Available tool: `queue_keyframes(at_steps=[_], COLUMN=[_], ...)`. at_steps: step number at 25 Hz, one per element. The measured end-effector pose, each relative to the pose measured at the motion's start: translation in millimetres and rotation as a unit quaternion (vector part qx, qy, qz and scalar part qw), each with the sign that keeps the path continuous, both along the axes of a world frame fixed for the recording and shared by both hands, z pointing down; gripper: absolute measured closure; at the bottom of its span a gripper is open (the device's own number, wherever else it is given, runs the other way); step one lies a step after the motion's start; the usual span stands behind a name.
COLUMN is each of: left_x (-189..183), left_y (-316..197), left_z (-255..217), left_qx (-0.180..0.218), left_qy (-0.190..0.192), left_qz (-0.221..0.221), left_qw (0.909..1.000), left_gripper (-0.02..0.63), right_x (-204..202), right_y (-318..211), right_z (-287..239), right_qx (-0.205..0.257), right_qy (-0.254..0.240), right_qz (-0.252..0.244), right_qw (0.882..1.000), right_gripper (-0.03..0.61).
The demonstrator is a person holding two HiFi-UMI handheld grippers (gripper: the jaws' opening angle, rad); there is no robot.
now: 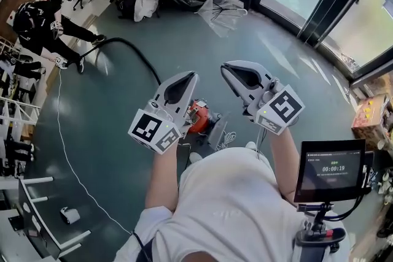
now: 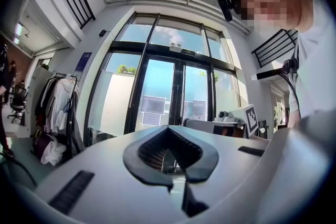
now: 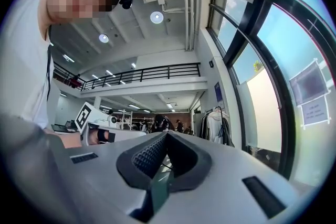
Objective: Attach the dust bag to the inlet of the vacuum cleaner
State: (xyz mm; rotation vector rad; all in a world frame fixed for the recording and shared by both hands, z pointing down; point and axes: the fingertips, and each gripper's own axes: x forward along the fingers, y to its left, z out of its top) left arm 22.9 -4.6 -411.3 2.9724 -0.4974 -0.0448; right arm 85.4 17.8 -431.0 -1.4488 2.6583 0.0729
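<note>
The vacuum cleaner (image 1: 198,116) is a small orange and black machine on the grey floor, partly hidden behind my left gripper. Its black hose (image 1: 132,49) curves away to the upper left. I can make out no dust bag in any view. My left gripper (image 1: 190,77) and right gripper (image 1: 226,68) are held up side by side above the vacuum, both shut with nothing between the jaws. In the left gripper view the closed jaws (image 2: 169,132) point level at tall glass doors. In the right gripper view the closed jaws (image 3: 165,136) point into a hall.
A person in black (image 1: 37,18) stands at the far left by desks. A folded umbrella (image 1: 221,9) and a pile of clothes (image 1: 144,0) lie near the glass doors. A screen on a stand (image 1: 331,172) is at my right. A white cable (image 1: 64,150) crosses the floor.
</note>
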Motion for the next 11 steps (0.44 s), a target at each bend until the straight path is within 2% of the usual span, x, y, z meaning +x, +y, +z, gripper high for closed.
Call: queue_keyframes(at_steps=[11], left_x=[8.5], left_y=[17.7], left_z=[16.9], left_qx=[-0.008], left_qy=[-0.004], left_qz=[0.01], left_qw=[0.9999], left_gripper=[0.609], right_x=[6.7], right_y=[13.6], right_z=[16.0], right_qx=[-0.007], right_qy=[-0.004], right_qz=[0.009], right_qw=[1.0], right_gripper=[0.572])
